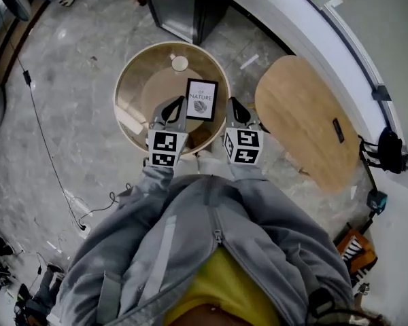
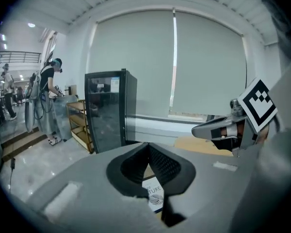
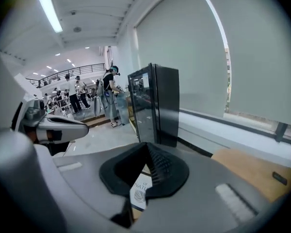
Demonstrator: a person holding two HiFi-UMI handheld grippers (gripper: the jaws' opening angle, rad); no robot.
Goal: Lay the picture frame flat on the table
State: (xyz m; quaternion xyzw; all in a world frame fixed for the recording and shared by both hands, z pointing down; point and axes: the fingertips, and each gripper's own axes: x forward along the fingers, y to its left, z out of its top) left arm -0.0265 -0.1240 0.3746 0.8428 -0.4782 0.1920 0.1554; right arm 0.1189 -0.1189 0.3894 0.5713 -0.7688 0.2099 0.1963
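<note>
Picture frame (image 1: 201,100) on round glass table (image 1: 126,87), right of centre, print facing up; flat or propped, can't tell. Bare glass left of it. Left gripper (image 1: 175,105) jaws together, empty, clear of frame's left edge. Right gripper (image 1: 232,106) likewise, clear of right edge. Oval wooden table (image 1: 306,121) further right, floor gap between.

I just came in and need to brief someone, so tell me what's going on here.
A person stands over a round glass table with a gripper in each hand. The left gripper and right gripper are both shut and empty, held above the table on either side of a picture frame. Neither touches the frame. Its printed face shows from above, but I can't tell whether it is lying flat.
</note>
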